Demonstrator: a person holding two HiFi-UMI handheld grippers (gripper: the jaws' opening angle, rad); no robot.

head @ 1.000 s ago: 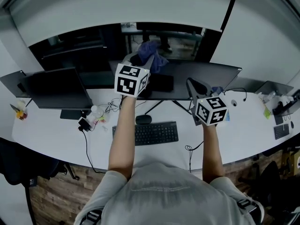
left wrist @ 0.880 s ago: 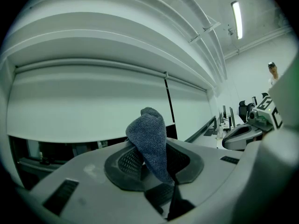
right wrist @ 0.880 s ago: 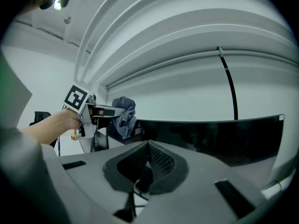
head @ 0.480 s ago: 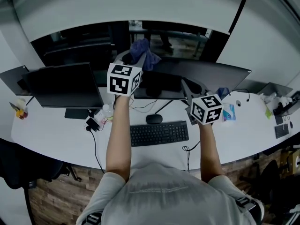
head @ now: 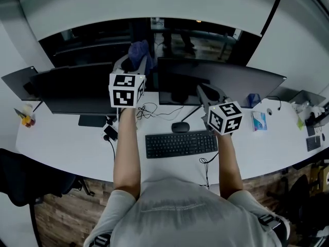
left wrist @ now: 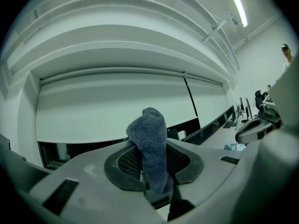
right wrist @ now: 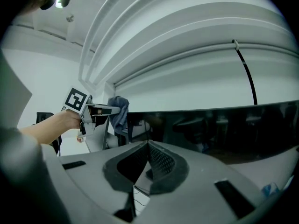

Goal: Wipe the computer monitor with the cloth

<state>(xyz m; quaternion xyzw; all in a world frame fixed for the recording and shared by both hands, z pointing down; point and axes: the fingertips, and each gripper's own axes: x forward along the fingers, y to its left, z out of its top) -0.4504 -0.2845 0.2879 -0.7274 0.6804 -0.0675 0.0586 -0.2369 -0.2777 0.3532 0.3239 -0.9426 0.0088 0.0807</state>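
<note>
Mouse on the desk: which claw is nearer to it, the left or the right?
Right. The right claw, shut and empty, hangs just beyond and right of the mouse; the left claw, holding the cloth, is farther off, at the monitor's left edge.

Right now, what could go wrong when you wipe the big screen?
The cloth is pinched in the left claw with most of it sticking out loose, so it might slip out when rubbed. Pushing hard could also rock the monitor; the right claw is shut and empty, not holding it.
</note>
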